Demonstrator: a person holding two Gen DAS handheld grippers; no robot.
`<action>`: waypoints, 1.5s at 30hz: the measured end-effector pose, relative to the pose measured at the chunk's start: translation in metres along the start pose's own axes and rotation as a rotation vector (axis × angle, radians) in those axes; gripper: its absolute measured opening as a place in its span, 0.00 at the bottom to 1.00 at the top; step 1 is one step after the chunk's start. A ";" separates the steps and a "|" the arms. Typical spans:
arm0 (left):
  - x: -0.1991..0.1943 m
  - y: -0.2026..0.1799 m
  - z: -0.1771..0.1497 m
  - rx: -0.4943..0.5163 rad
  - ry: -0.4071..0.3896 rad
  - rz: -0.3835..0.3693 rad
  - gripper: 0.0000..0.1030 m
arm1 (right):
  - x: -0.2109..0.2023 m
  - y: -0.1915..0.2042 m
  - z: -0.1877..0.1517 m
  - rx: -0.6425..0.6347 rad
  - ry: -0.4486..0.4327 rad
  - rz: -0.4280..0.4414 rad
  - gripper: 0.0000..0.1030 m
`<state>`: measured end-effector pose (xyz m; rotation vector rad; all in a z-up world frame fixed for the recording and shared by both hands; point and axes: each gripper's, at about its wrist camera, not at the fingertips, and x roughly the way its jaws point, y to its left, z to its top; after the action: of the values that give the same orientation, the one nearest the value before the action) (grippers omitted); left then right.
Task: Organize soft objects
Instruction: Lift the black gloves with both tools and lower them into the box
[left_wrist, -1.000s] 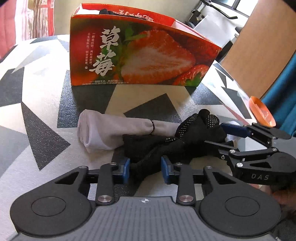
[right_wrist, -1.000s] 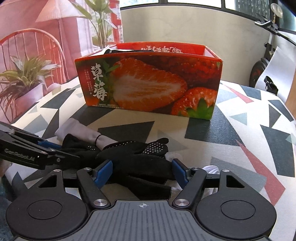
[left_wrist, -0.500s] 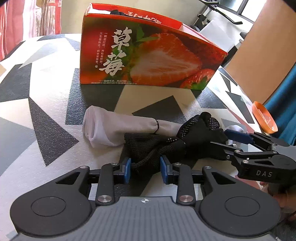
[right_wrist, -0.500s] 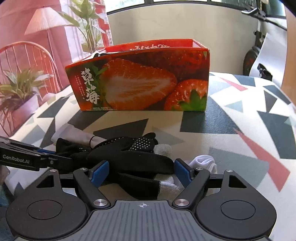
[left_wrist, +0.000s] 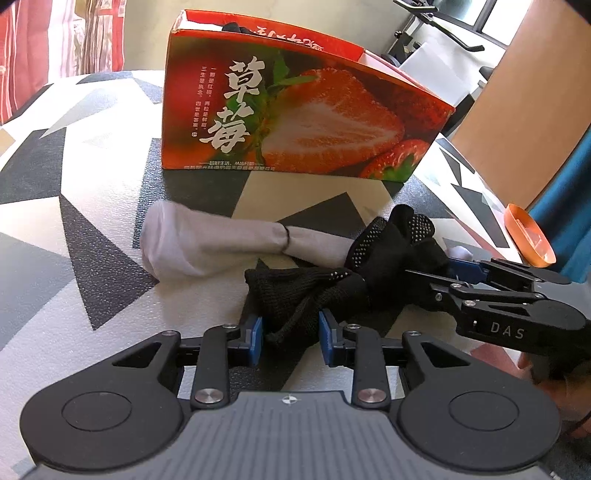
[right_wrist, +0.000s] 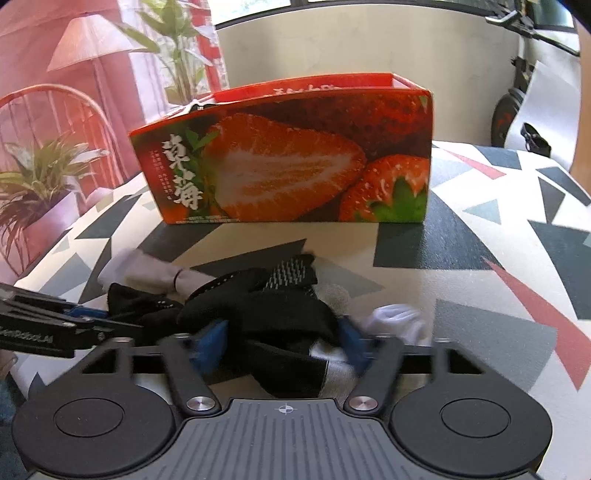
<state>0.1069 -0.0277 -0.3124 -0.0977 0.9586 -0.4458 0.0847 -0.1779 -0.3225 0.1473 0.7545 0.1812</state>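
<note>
Two tangled black gloves lie on the patterned table. My left gripper (left_wrist: 290, 338) has its jaws closing, pads pressed on the knit black glove (left_wrist: 295, 291). My right gripper (right_wrist: 282, 341) is also closing, and its blue pads squeeze the bunched dotted black glove (right_wrist: 280, 310), which has a grey-white edge. Each gripper shows in the other's view: the right gripper (left_wrist: 432, 275) from the right, the left gripper (right_wrist: 122, 319) from the left. Behind the gloves lies a rolled white cloth (left_wrist: 221, 240) tied with a black band. The open strawberry box (left_wrist: 295, 118) stands further back.
A small white sock (right_wrist: 395, 317) lies just right of the right gripper. An orange dish (left_wrist: 528, 236) sits at the table's right edge. Dark fabric peeks over the box's far rim. A plant and a chair stand beyond the table's left side.
The right gripper's jaws have come together on the dotted black glove and bunched it up. The left pads have narrowed slightly on the knit glove. Neither hand has shifted much.
</note>
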 end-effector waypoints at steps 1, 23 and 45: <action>-0.001 0.001 0.000 -0.005 -0.003 -0.005 0.27 | -0.002 0.003 0.001 -0.015 -0.005 0.004 0.37; -0.064 -0.006 0.062 0.059 -0.240 -0.001 0.24 | -0.037 0.018 0.072 -0.045 -0.201 0.062 0.10; -0.078 -0.011 0.126 0.063 -0.350 -0.008 0.24 | -0.039 0.023 0.160 -0.141 -0.292 0.047 0.10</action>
<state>0.1667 -0.0206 -0.1766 -0.1179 0.5999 -0.4483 0.1653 -0.1749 -0.1766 0.0550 0.4460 0.2506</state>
